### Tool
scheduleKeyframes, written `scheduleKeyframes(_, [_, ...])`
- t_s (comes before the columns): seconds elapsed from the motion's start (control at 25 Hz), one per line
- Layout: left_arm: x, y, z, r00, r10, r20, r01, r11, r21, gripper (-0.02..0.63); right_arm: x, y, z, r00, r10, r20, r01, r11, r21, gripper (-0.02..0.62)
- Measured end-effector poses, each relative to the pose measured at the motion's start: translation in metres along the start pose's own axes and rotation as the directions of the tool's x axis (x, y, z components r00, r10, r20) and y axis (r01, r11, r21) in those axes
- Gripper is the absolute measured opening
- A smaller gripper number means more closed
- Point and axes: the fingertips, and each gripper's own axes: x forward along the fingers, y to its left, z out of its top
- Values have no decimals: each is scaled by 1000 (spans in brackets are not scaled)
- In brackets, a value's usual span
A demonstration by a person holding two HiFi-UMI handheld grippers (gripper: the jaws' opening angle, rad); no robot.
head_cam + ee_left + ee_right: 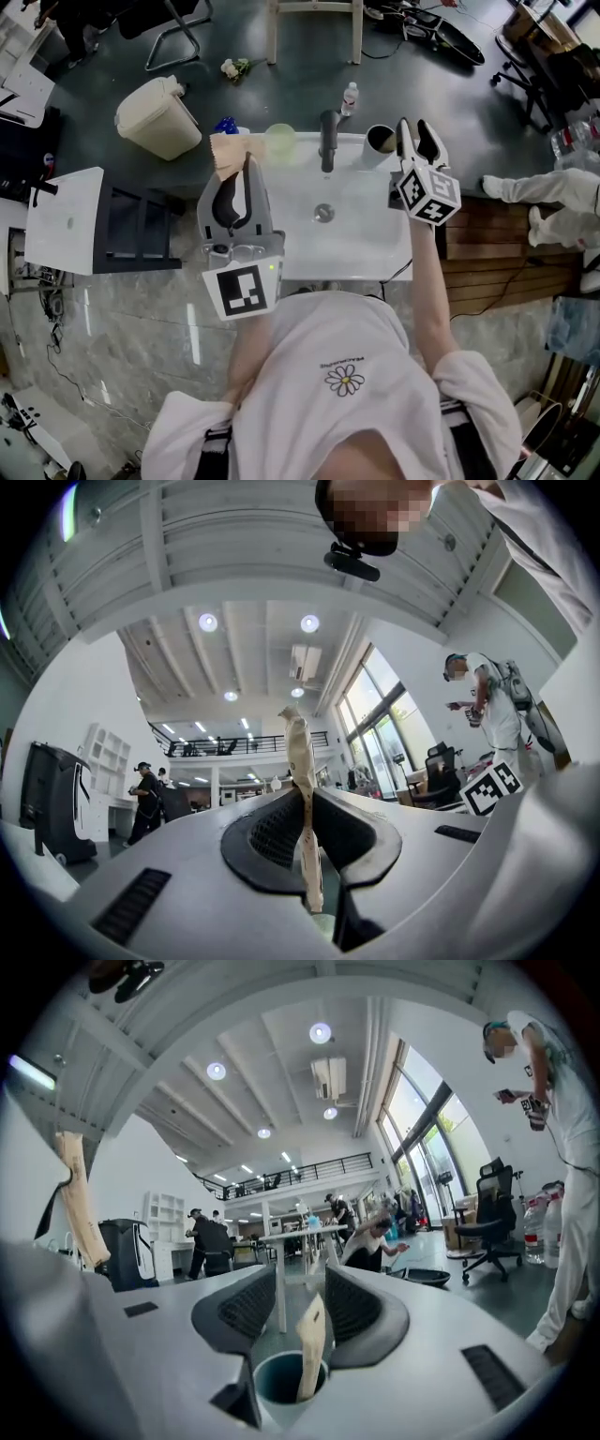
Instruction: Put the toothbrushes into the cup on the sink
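Observation:
A white sink [361, 253] lies below me. On its back right corner stands the cup [380, 139], just left of my right gripper [415, 131]. Seen from the right gripper view, the cup [272, 1380] sits under the open right gripper [302, 1283]. A paper-wrapped toothbrush [310, 1344] stands in the cup and leans up between the jaws, and the pads do not press on it. Over the sink's left side, my left gripper [246, 173] is shut on a second paper-wrapped toothbrush [230, 150]. That toothbrush [302, 761] sticks up past the left gripper [305, 803].
A dark faucet [327, 141] rises at the sink's back middle, with a pale green cup [279, 141] to its left and a water bottle [349, 97] behind. A beige bin [159, 117] stands back left, a white cabinet [66, 220] left, a wooden bench [497, 239] right.

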Motion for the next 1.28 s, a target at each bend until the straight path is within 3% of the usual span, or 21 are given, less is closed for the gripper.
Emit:
scheduleKeyframes(0.16, [2,-2,3,1000,-13,10,13,1000,0,41,-20,15,68,985,21,173,-17,1000,-22,132])
scheduleKeyframes(0.28, [2,-8,2,999,-35,7,35,999,2,41,-49,41,102,962,66,263,-42,995,-96,126])
scheduleKeyframes(0.36, [2,-10,1,999,-42,7,42,999,1,41,-71,63,114,949,95,301,-49,987,-155,103])
scheduleKeyframes(0.48, [0,-9,2,999,-39,16,39,999,3,41,-102,89,122,934,106,340,-30,975,-221,18])
scheduleKeyframes(0.72, [-6,-9,3,999,-30,27,29,999,19,41,-135,116,107,947,113,300,-32,964,-265,12])
scheduleKeyframes(1.08, [-14,-11,1,999,-23,29,22,1000,21,41,-141,122,96,952,127,278,-60,969,-238,12])
scheduleKeyframes(1.2, [-3,-11,14,997,-53,48,53,999,-4,41,-144,118,96,955,126,269,-63,971,-230,12])
scheduleKeyframes(1.28, [18,-10,27,995,-81,62,80,997,20,41,-144,114,96,957,116,267,-56,973,-223,12])
